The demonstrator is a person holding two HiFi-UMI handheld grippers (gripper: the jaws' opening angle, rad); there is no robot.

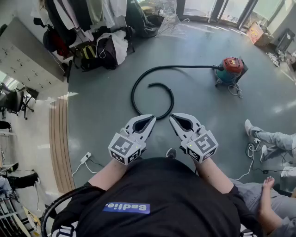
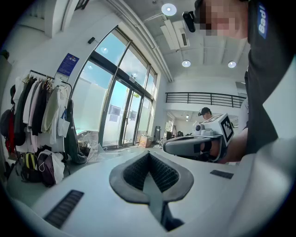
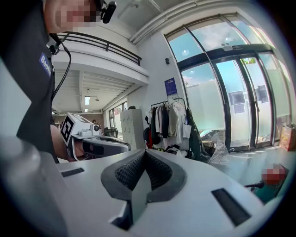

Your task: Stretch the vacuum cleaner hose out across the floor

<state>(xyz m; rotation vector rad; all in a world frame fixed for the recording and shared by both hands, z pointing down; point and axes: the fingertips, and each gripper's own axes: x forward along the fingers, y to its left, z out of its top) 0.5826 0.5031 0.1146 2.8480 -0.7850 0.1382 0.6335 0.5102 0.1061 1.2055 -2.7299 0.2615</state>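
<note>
A red and teal vacuum cleaner [image 1: 230, 69] stands on the grey floor at the right. Its black hose [image 1: 134, 92] runs left from it, then curls into a spiral loop ahead of me. My left gripper [image 1: 151, 119] and right gripper [image 1: 174, 117] are held side by side at waist height, above the floor just short of the near end of the loop, both shut and holding nothing. In the left gripper view the shut jaws [image 2: 149, 156] point toward the glass doors. From the right gripper view, the shut jaws [image 3: 144, 155] show, with the vacuum cleaner [image 3: 273, 180] low at the right.
Clothes on a rack [image 1: 83, 14] and bags [image 1: 104, 51] crowd the back left. A person sits on the floor [image 1: 273, 143] at the right, with white cables beside them. A power strip [image 1: 85, 158] lies at the left, by a wooden strip [image 1: 58, 139].
</note>
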